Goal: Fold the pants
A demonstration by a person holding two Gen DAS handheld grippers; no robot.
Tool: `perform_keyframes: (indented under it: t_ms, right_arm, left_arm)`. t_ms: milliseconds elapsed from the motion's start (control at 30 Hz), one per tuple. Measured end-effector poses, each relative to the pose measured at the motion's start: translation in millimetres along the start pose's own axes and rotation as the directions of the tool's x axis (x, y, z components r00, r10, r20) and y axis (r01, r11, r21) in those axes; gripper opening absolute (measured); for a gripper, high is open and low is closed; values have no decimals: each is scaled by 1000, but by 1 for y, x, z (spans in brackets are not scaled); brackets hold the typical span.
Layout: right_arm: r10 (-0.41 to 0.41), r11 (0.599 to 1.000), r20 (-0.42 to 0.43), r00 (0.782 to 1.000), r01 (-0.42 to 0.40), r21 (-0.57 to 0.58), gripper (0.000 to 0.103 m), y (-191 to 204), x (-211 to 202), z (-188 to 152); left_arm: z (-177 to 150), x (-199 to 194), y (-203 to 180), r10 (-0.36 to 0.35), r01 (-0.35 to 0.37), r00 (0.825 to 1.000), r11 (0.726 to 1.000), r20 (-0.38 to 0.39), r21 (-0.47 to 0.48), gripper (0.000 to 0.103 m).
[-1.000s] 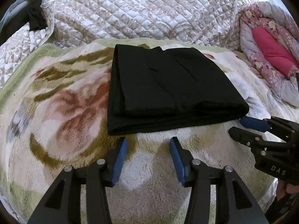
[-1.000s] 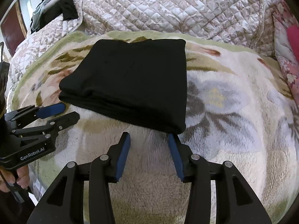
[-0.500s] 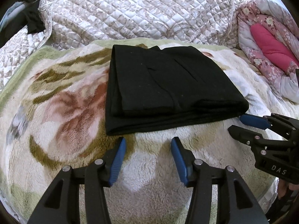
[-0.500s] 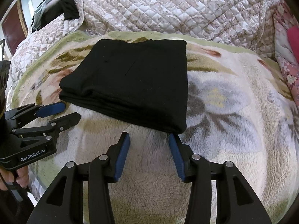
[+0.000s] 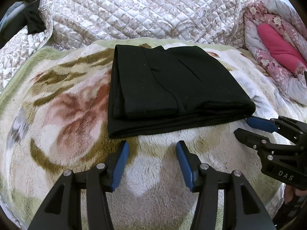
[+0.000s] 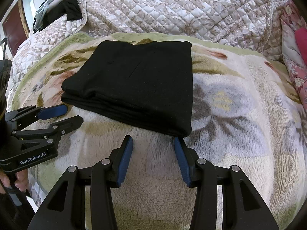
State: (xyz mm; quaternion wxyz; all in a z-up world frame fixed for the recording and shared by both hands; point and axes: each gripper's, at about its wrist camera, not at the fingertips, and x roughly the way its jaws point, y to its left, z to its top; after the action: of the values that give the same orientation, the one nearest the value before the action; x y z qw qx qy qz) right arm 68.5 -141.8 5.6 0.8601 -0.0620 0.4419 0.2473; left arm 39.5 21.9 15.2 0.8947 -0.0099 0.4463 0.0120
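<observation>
A: Where are the pants [image 5: 172, 88] found?
B: Folded square on the bed's blanket [image 5: 57, 115]; left tool [image 5: 151, 143] and right tool [image 6: 153, 139] are held spread, empty; only tidying is called for.

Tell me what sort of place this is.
Probably a bedroom: the folded black pants lie on a fleecy floral blanket, with a quilted bedspread behind and bundled floral bedding beside it.
</observation>
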Motion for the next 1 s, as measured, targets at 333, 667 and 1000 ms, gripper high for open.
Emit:
perform_keyframes:
  t_ms: [333,667,1000]
  right_arm:
    - [0,1000,1,1000,0,1,46,0,0,0]
    - [-1,1000,1,1000,1,0,46,0,0,0]
    - [-2,1000,2,1000,2,0,46,1,0,-1]
  left_arm:
    - [1,0,0,-3,3,1000,1000,-2,-1,55]
    - [0,0,1,11,-11,1000,1000,-5,3,55]
    - [0,1,1,11,-11,1000,1000,-6,5,55]
